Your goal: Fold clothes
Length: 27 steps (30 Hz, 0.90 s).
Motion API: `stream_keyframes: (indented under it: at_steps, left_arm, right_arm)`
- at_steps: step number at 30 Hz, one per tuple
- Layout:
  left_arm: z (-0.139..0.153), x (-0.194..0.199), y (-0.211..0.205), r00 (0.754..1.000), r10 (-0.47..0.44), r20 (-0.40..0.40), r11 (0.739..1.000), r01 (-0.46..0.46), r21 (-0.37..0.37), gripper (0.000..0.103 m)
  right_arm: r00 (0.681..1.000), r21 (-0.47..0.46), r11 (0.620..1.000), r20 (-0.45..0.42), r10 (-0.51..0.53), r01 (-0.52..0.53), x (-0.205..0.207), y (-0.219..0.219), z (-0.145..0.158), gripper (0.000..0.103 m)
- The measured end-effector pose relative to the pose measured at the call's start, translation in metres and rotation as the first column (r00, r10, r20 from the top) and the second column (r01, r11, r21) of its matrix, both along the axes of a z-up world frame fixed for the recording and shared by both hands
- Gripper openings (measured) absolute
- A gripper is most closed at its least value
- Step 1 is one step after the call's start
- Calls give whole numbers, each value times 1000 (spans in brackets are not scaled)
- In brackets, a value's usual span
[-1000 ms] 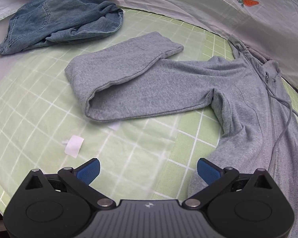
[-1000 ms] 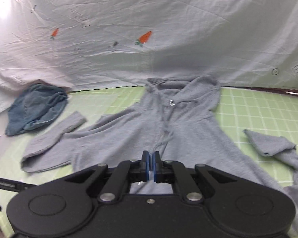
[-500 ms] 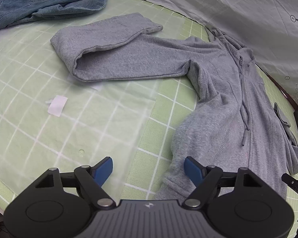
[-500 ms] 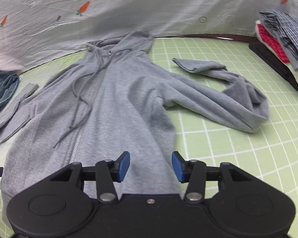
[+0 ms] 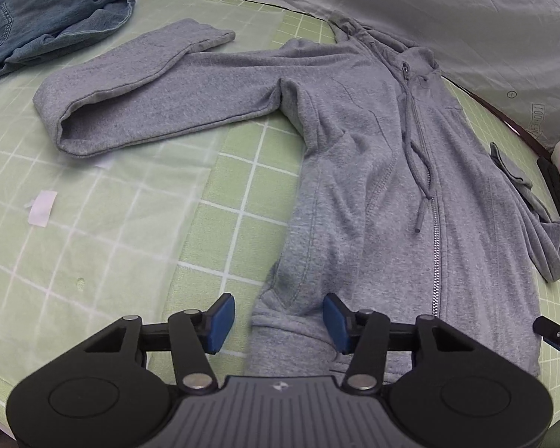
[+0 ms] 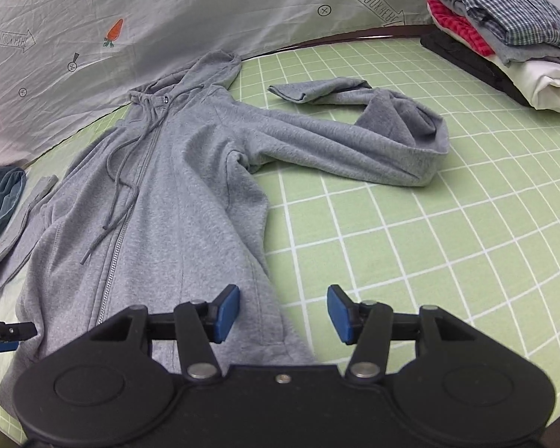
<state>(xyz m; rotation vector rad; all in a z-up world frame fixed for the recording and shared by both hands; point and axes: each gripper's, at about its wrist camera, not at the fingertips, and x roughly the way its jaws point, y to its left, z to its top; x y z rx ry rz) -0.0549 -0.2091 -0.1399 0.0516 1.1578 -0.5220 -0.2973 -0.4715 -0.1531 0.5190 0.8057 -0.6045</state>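
**Grey hoodie laid flat, both grippers at its hem**

A grey zip-front fleece hoodie (image 6: pixel 175 186) lies face up on the green grid-lined mat (image 6: pixel 429 242). In the right wrist view its long axis runs from the hem at lower left to the hood at upper centre, against the pale printed sheet (image 6: pixel 242 0). One sleeve (image 6: pixel 354 142) reaches right and doubles back; the other sleeve (image 5: pixel 149 89) fills the upper left of the left wrist view.

The left gripper (image 5: pixel 278 321) has its jaws halfway apart and closing, the hem corner between the blue pads, not yet pinched. The right gripper (image 6: pixel 283 311) is also halfway apart and opening, straddling the hem's other edge.
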Motion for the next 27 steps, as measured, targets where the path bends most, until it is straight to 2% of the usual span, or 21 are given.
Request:
stream_keyframes:
  at_steps: [5, 12, 13, 14, 15, 17, 19, 21, 22, 24, 27]
  left_arm:
    - [-1, -8, -7, 999, -12, 52, 1000, 11, 21, 52]
    - [-2, -15, -5, 997, 9, 81, 1000, -9, 6, 51]
    - [-2, -15, -4, 997, 20, 74, 1000, -20, -3, 43]
    - [-2, -15, -2, 998, 33, 62, 999, -32, -16, 31]
    - [-1, -15, 1, 998, 48, 48, 998, -46, -32, 26]
    - [6, -16, 7, 996, 82, 26, 995, -80, -60, 17]
    - [31, -23, 17, 991, 109, 75, 993, -105, -54, 13]
    - [52, -25, 35, 986, 159, 50, 982, -153, -111, 13]
    - [55, -26, 42, 982, 184, 33, 977, -179, -113, 13]
    - [42, -27, 49, 973, 231, 10, 972, -230, -44, 13]
    - [22, -26, 57, 956, 290, -53, 957, -288, 46, 18]
  right_arm:
    - [1000, 42, 999, 13, 15, -16, -7, -4, -3, 53]
    - [999, 148, 988, 24, 42, -45, -16, -6, -19, 56]
    - [998, 157, 986, 37, 59, -64, -16, -5, -19, 47]
    - [996, 162, 984, 50, 72, -80, -17, -4, -19, 34]
    - [995, 165, 982, 61, 81, -90, -18, -4, -18, 31]
    - [992, 169, 980, 86, 96, -109, -20, -2, -15, 14]
    - [987, 166, 979, 129, 94, -115, -26, -2, -3, 13]
    - [978, 159, 980, 188, 86, -117, -35, 0, 14, 13]
    - [976, 152, 981, 198, 87, -118, -38, 1, 20, 13]
    - [985, 132, 982, 132, 114, -132, -35, 4, 17, 13]
    - [992, 177, 976, 13, 127, -127, -24, 5, -6, 26]
